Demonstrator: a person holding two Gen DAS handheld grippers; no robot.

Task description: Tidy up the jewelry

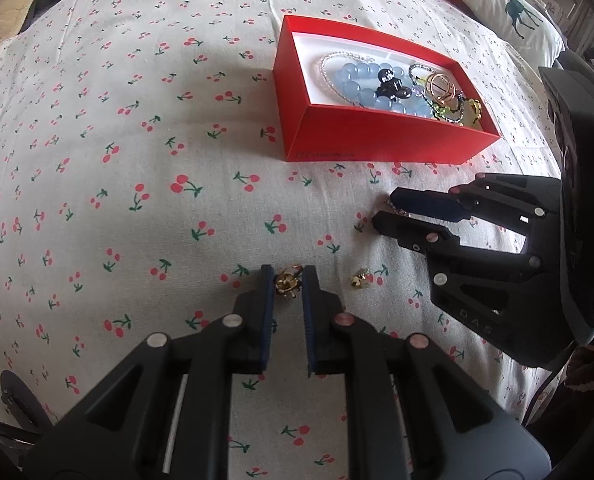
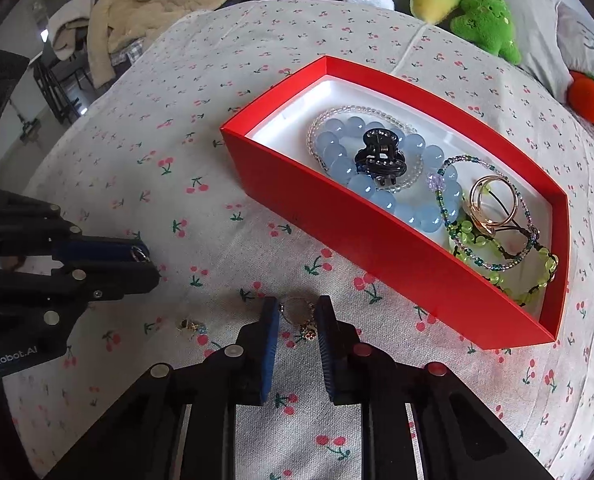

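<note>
A red box on the cherry-print cloth holds a blue bead bracelet, a black hair clip, gold rings and green bead strands. My left gripper stands narrowly open around a small gold piece on the cloth. My right gripper stands open around a ring-shaped earring with a gold charm. Another small gold piece lies loose between the two grippers.
Plush toys and pillows lie beyond the box at the far edge. A beige quilted jacket hangs at the far left. The cherry-print cloth stretches to the left of the box.
</note>
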